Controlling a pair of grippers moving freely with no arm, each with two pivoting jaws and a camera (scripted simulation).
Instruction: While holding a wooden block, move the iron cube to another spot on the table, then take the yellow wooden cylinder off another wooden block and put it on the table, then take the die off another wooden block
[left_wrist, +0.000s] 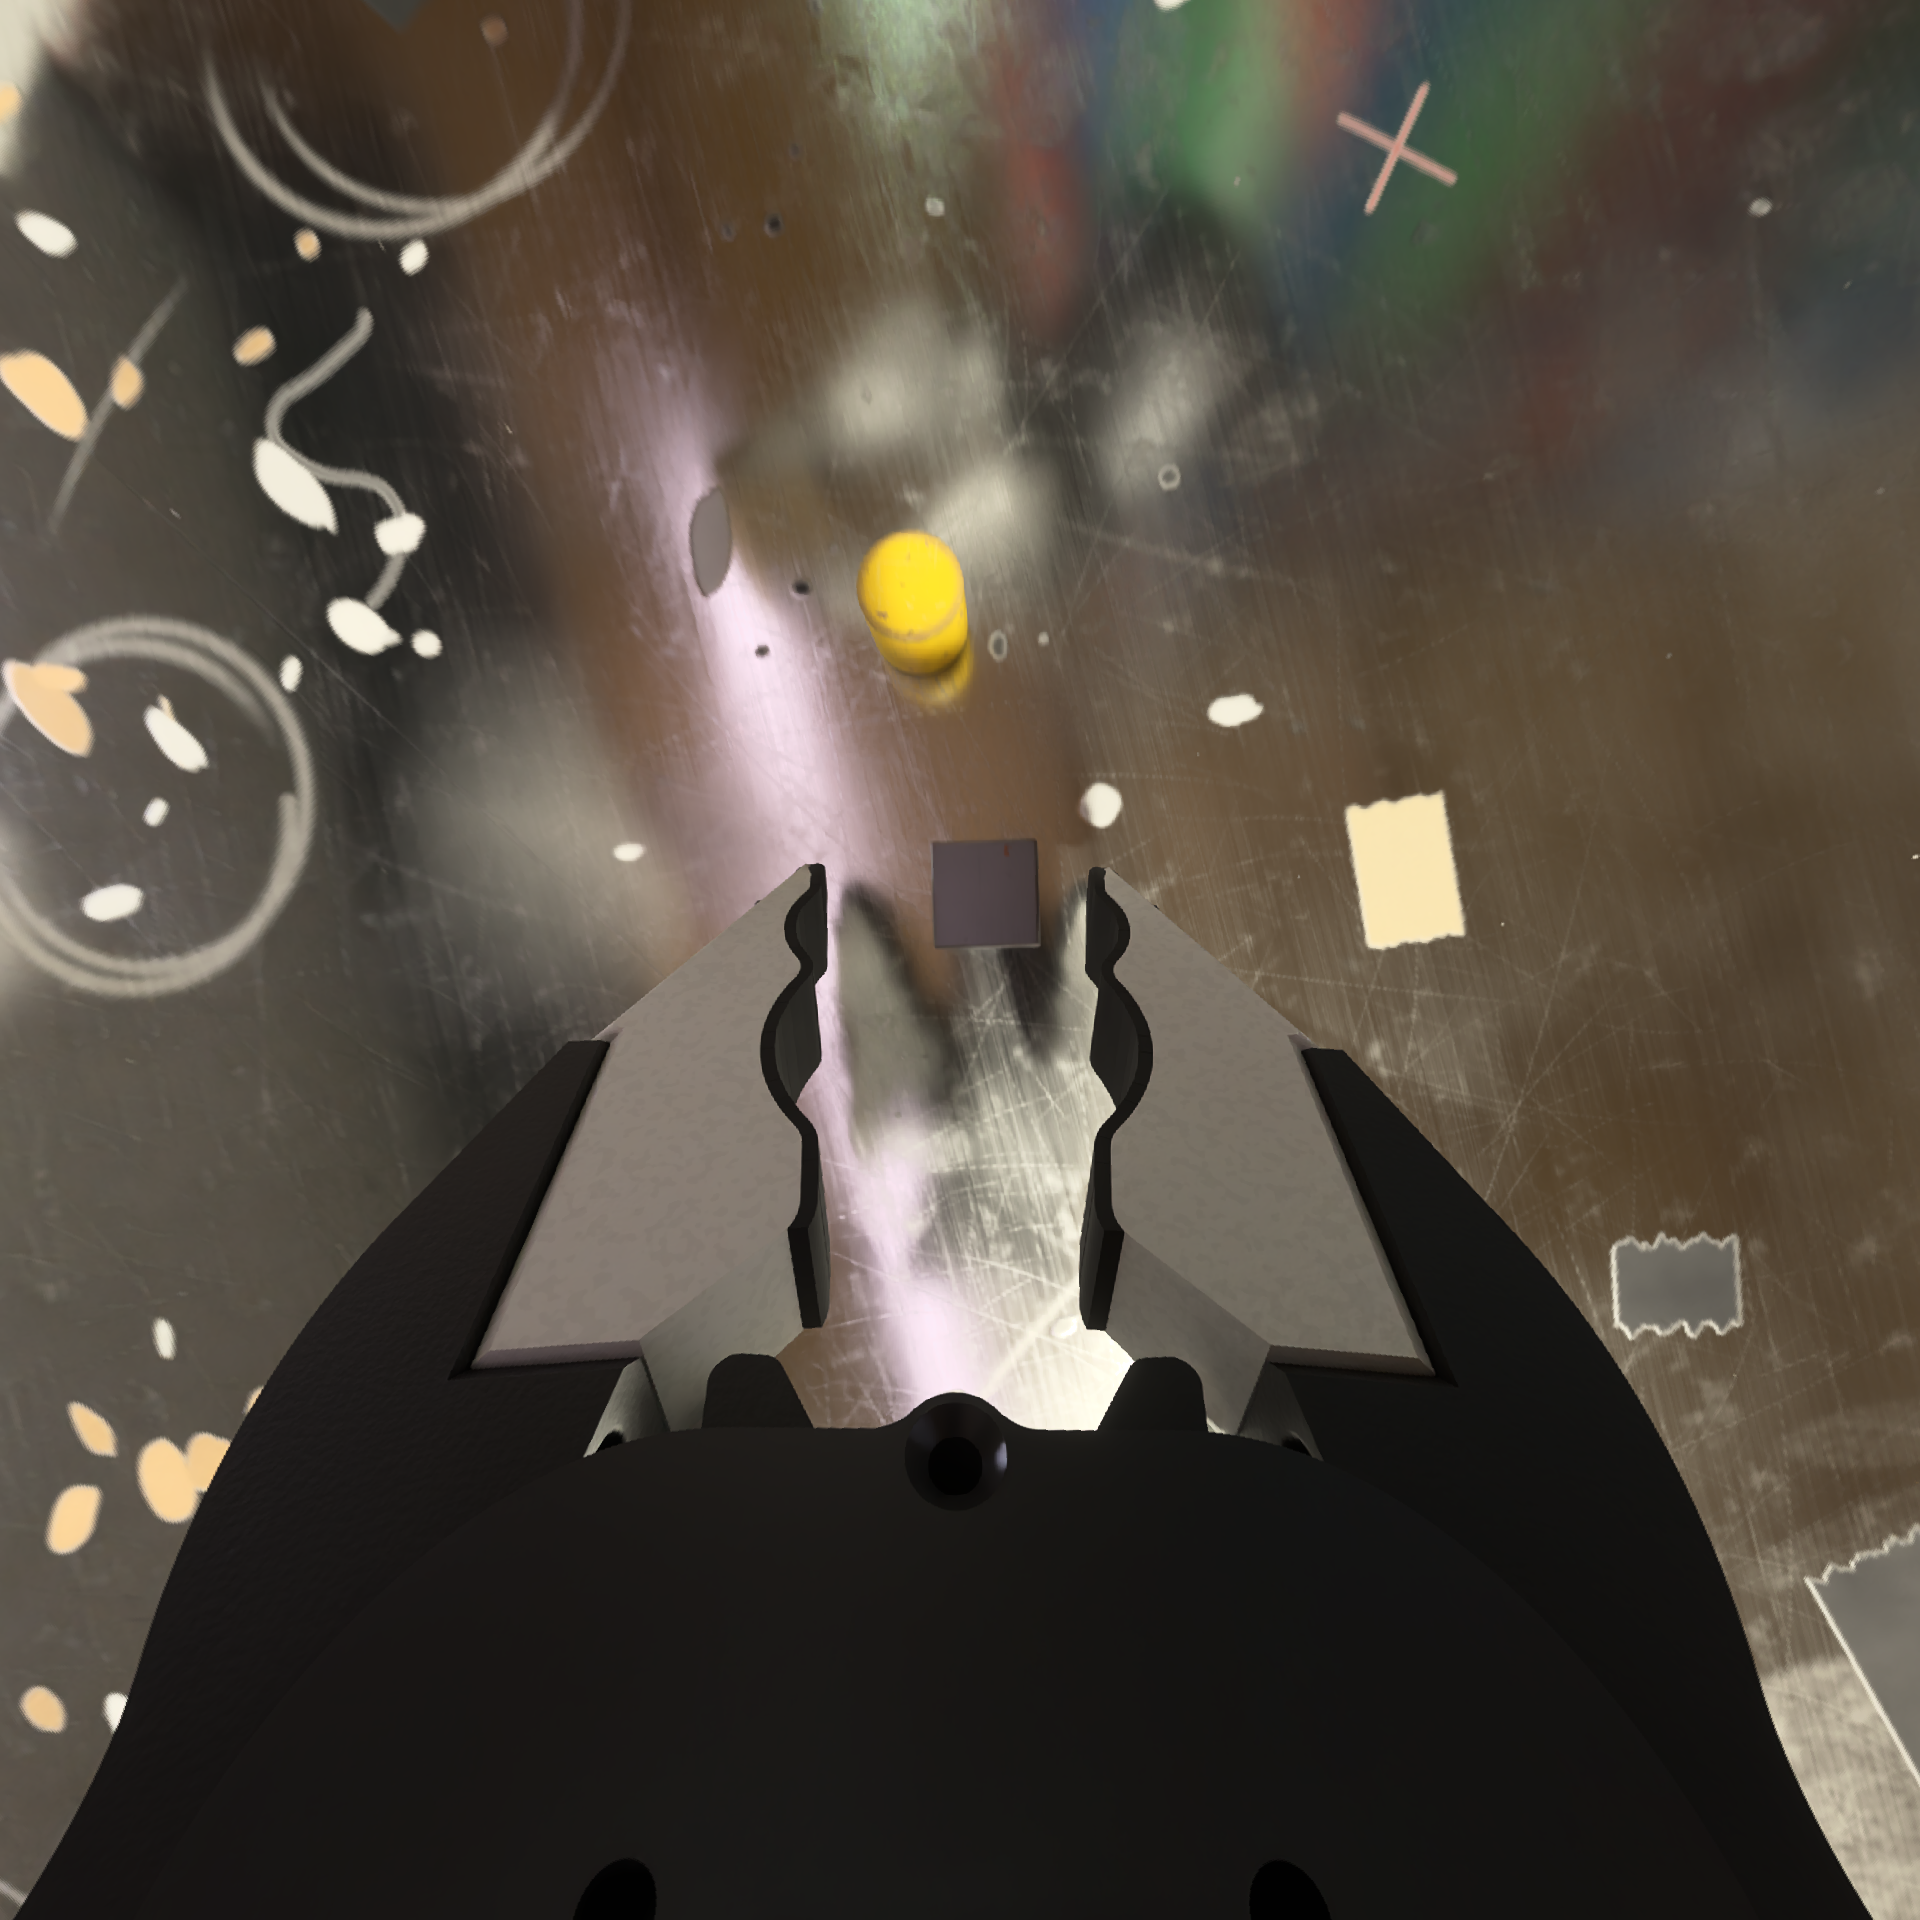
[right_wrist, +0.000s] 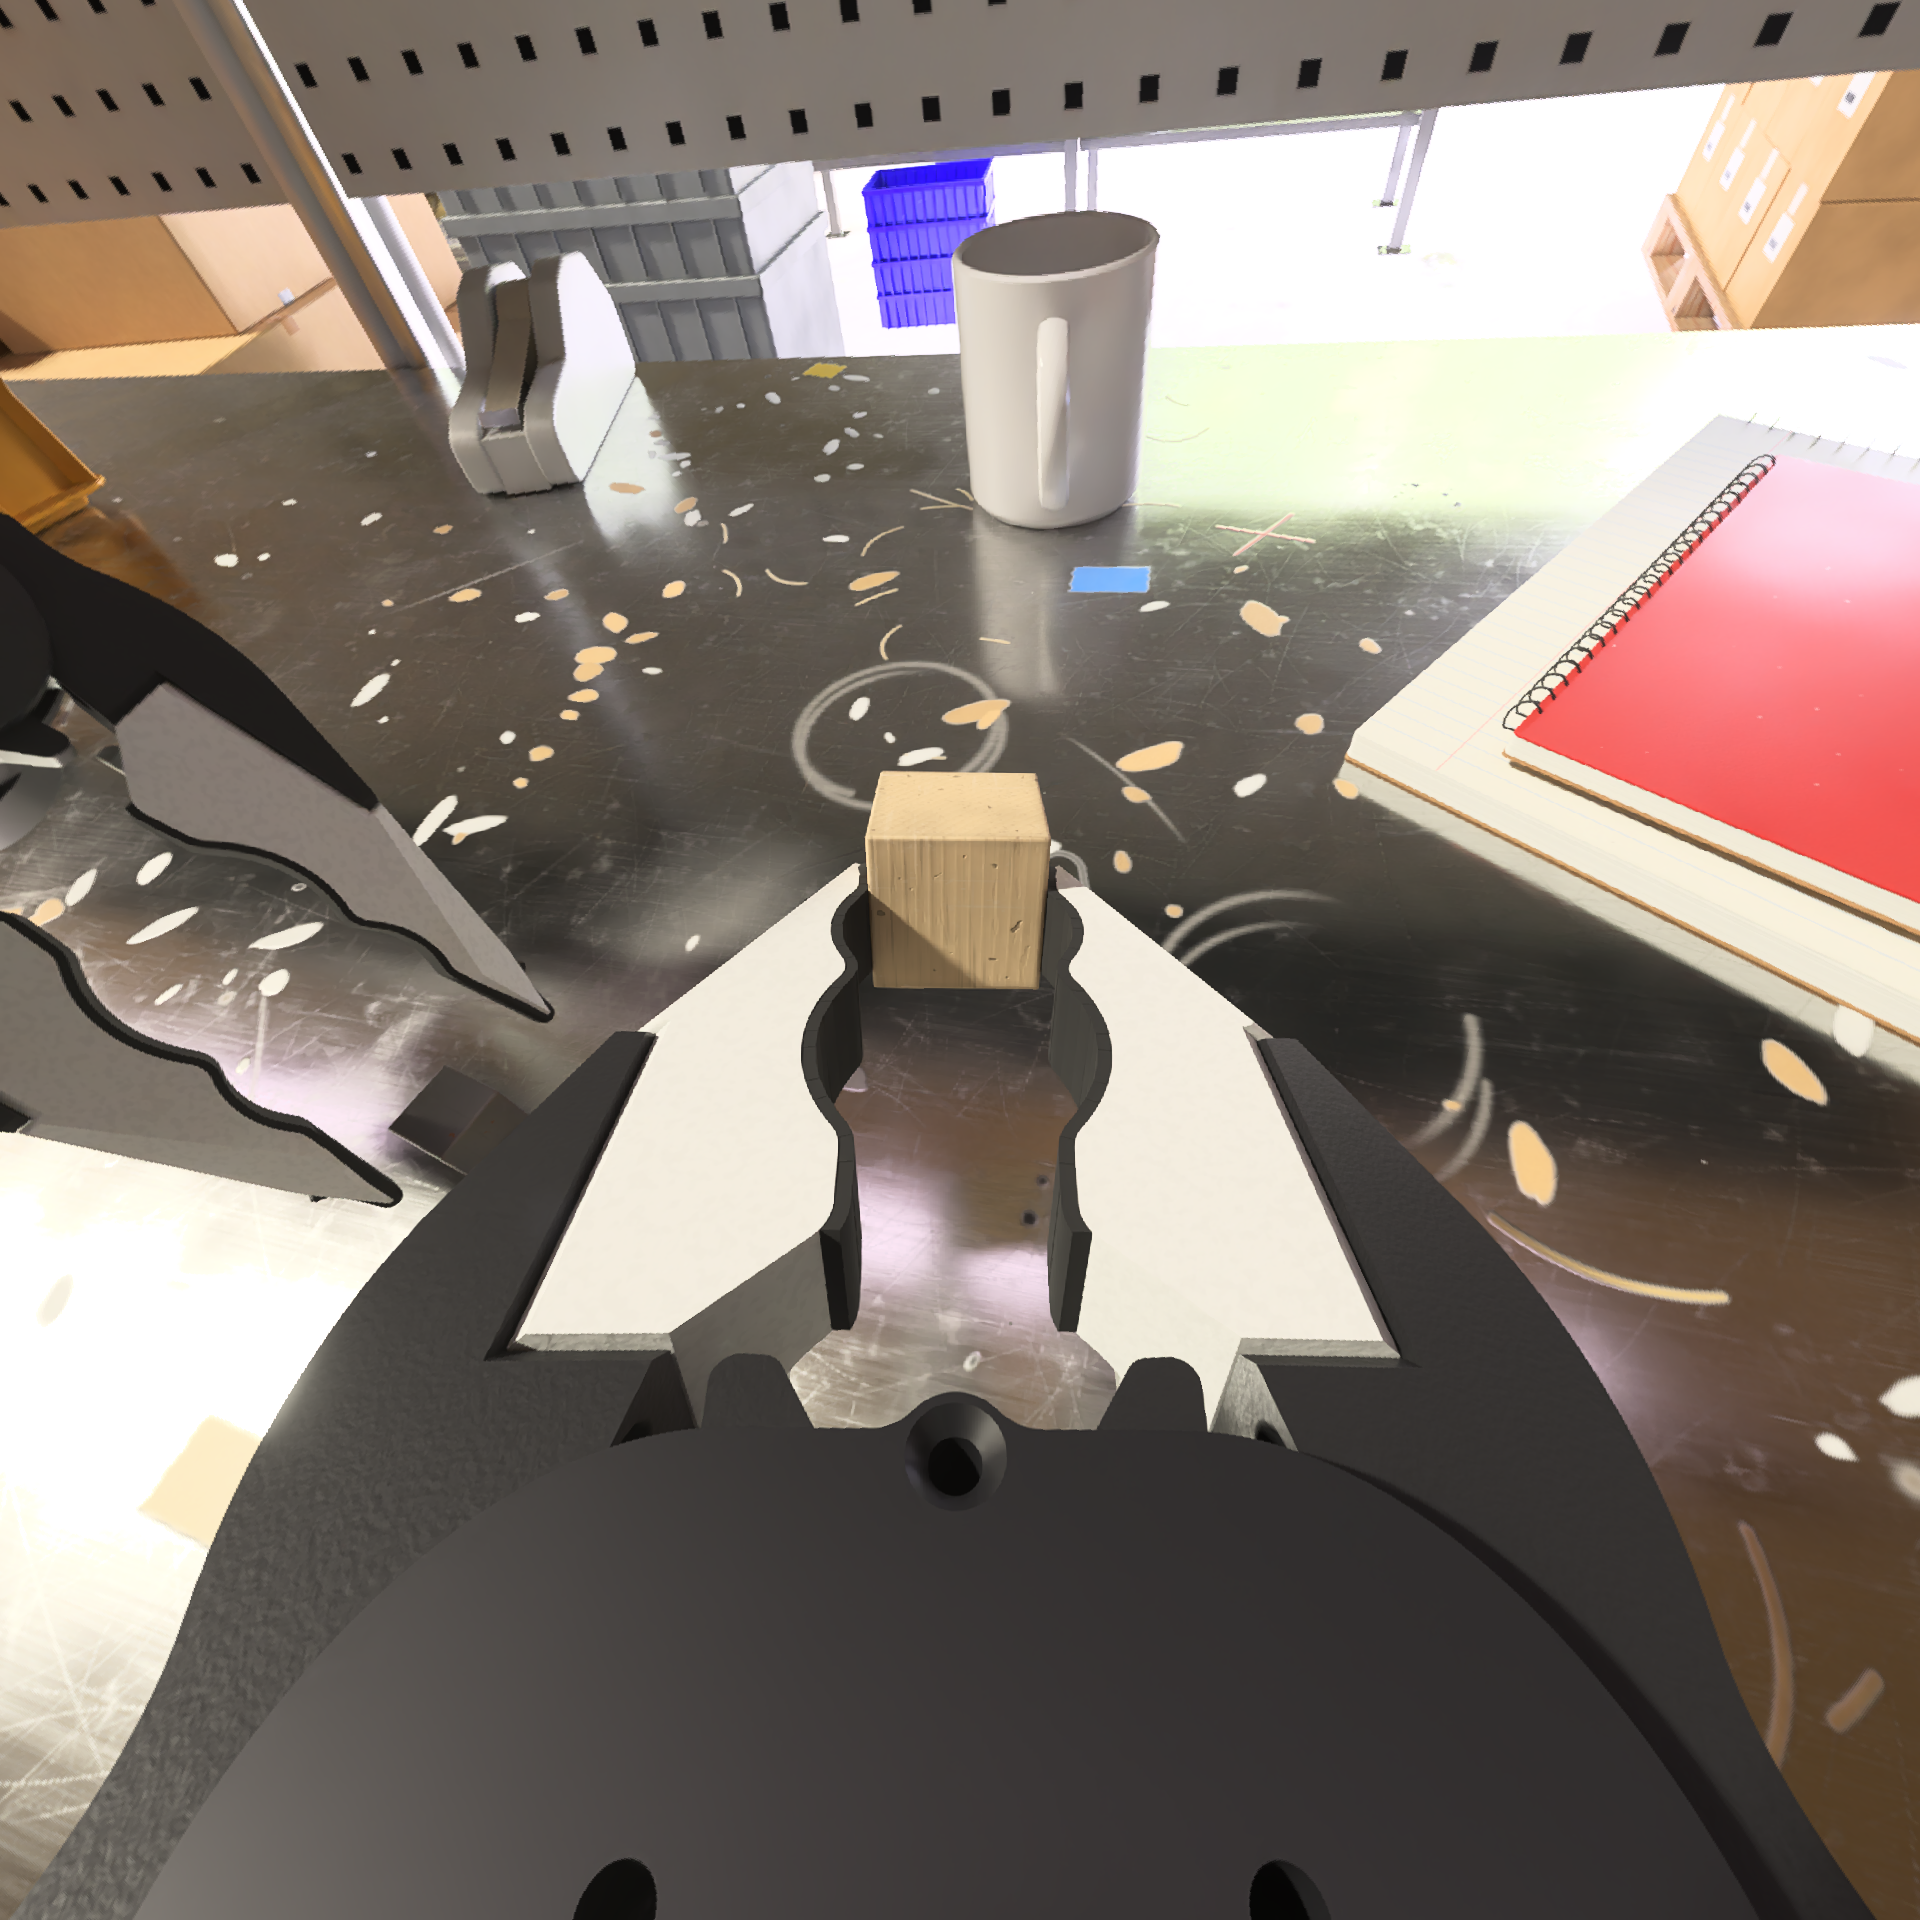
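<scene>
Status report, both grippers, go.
Right gripper shut on wooden block. Left gripper open above iron cube. Yellow cylinder beyond, nothing between.

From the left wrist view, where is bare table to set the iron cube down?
Bare table lies right of the yellow wooden cylinder, beyond the iron cube. In the right wrist view, room lies between mug and wooden block; the notebook crowds the right.

Mug (right_wrist: 1055, 364) and notebook (right_wrist: 1756, 665) block the table's (right_wrist: 644, 644) far side.
</scene>
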